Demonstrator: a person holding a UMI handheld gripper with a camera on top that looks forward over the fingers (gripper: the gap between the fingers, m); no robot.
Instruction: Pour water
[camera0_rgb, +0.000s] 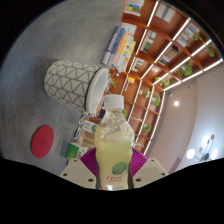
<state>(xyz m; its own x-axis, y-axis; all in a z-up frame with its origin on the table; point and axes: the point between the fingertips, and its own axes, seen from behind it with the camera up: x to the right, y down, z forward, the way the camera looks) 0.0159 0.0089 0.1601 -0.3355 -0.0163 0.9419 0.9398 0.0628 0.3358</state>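
A clear bottle of pale yellow-green drink, with a white cap and a green label mark, stands between my gripper's two fingers. Both magenta pads press against its sides, so the gripper is shut on it. The whole view is tilted, and the bottle is lifted above the grey surface. Just beyond the cap sits a white cup, beside a white basket with a diamond pattern.
A red round disc lies on the grey surface beside the fingers. Some small colourful items sit close to the bottle. Lit shelves with goods fill the background, and colourful boxes stand beyond the basket.
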